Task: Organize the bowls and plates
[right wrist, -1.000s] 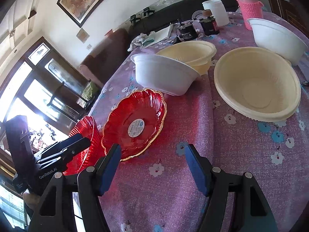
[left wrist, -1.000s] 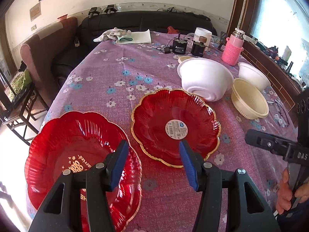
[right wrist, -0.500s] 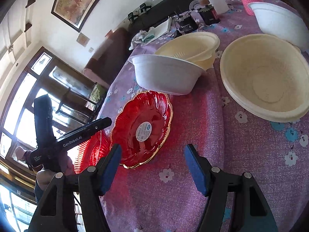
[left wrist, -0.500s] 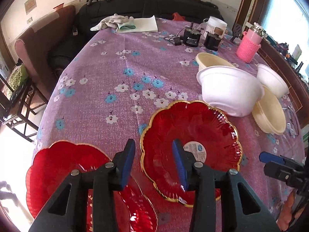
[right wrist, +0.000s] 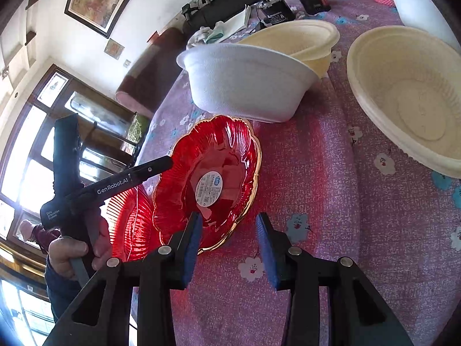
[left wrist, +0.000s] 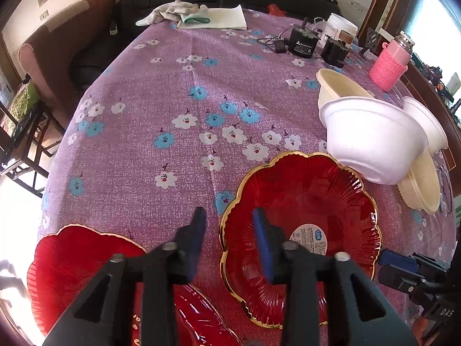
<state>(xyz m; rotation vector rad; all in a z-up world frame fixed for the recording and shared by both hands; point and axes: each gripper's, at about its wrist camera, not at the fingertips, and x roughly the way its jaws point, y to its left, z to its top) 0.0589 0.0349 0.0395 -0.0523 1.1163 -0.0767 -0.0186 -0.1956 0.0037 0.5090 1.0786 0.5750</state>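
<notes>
A red gold-rimmed plate with a white sticker [left wrist: 299, 230] [right wrist: 210, 181] lies on the purple flowered tablecloth. A second red plate [left wrist: 80, 271] [right wrist: 129, 227] lies to its left. My left gripper [left wrist: 227, 225] is open, its jaws straddling the sticker plate's left rim. My right gripper [right wrist: 227, 227] is open and empty, its jaws straddling the same plate's near rim. A white bowl [left wrist: 371, 138] [right wrist: 245, 80] stands beyond the plate, a cream bowl [left wrist: 337, 86] [right wrist: 299, 40] behind it. A wide cream bowl [left wrist: 420, 184] [right wrist: 409, 95] and another white bowl [left wrist: 426, 121] [right wrist: 415, 3] stand to the right.
At the table's far end lie cloths [left wrist: 201, 14], black devices with cables [left wrist: 302, 43], a white tub [left wrist: 343, 26] and a pink flask [left wrist: 389, 63]. A brown armchair [left wrist: 49, 54] and a dark sofa stand past the table's left and far edges.
My left gripper has shifted right from over the left plate to the sticker plate's left rim, jaws narrowing. My right gripper has moved left toward the same plate and its jaws have narrowed.
</notes>
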